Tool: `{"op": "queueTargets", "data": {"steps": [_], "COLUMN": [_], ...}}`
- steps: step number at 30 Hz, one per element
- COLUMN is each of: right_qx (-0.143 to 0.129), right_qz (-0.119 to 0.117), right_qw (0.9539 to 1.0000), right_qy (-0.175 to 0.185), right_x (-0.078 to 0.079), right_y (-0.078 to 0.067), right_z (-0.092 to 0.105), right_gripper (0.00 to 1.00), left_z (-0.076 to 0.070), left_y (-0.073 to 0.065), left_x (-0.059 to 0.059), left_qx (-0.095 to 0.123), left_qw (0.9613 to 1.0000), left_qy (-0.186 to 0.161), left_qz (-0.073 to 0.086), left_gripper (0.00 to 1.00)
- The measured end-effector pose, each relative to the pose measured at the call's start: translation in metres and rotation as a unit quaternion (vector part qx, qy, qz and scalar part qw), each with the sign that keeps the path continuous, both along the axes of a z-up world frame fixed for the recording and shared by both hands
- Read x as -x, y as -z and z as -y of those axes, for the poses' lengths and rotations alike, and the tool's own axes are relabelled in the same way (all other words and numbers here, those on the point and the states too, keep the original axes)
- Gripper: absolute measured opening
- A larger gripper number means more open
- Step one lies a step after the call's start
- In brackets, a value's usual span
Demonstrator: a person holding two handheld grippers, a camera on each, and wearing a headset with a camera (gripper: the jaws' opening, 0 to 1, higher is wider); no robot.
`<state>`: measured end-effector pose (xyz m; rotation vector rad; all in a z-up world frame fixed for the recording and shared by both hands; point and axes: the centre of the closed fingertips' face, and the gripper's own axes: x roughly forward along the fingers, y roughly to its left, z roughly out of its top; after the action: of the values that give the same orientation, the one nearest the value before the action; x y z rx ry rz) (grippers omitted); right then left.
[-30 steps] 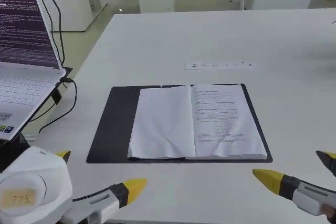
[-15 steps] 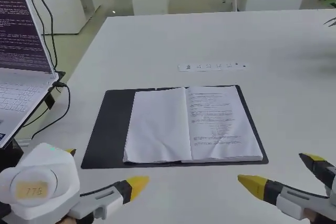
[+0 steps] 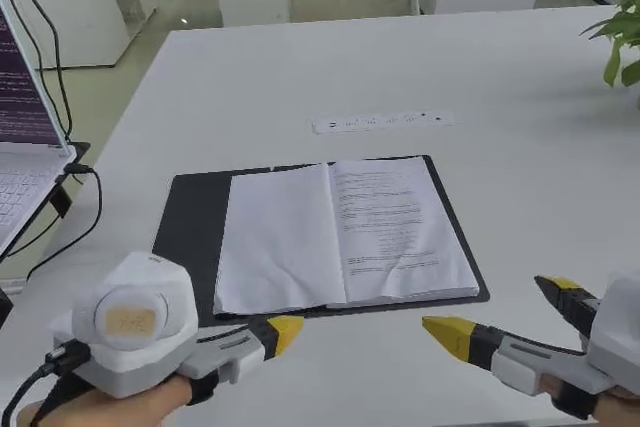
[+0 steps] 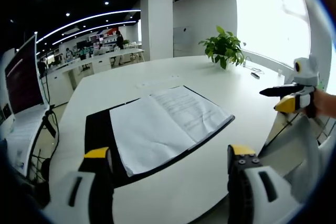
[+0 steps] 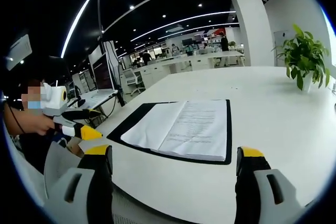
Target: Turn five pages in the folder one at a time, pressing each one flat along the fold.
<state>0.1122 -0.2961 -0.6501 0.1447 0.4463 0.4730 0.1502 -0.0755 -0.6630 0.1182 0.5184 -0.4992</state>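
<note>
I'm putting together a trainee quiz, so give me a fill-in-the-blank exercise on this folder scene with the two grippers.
1. The folder lies ____ on the table.
2. In the head view, its printed page is on the ____ side.
3. The left gripper and right gripper, jaws apart, hold ____.
4. In the head view, the laptop sits to the folder's ____.
Missing words: open; right; nothing; left.

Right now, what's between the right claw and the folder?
Nothing: just bare white table between the right claw and the folder, seen in the head view.
</note>
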Motion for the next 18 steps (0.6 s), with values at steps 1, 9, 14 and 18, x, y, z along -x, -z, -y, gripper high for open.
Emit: {"op": "queueTargets", "data": {"steps": [1,9,14,18], "right_qx": [0.001,0.001,-0.001,-0.004], "right_qz": [0.0,-0.002,0.0,0.0], "right_qw": [1.0,0.9999,0.9998,0.9998], "right_qy": [0.001,0.012,0.018,0.022], "right_x": [0.0,0.0,0.001,0.001], "right_y": [0.0,-0.001,-0.001,-0.002], "right_z": [0.0,0.003,0.004,0.005], "right_gripper": [0.98,0.98,0.98,0.98], "left_z": [0.005,0.047,0.076,0.095], "left_y": [0.002,0.018,0.028,0.037], "left_x": [-0.002,-0.025,-0.039,-0.048], "left_qx": [-0.002,-0.014,-0.018,-0.026], "left_qw": [1.0,0.9985,0.9971,0.9958], "left_qy": [0.006,0.053,0.074,0.087], "left_qz": [-0.001,-0.005,-0.009,-0.007], "left_gripper": [0.9,0.87,0.82,0.76]}}
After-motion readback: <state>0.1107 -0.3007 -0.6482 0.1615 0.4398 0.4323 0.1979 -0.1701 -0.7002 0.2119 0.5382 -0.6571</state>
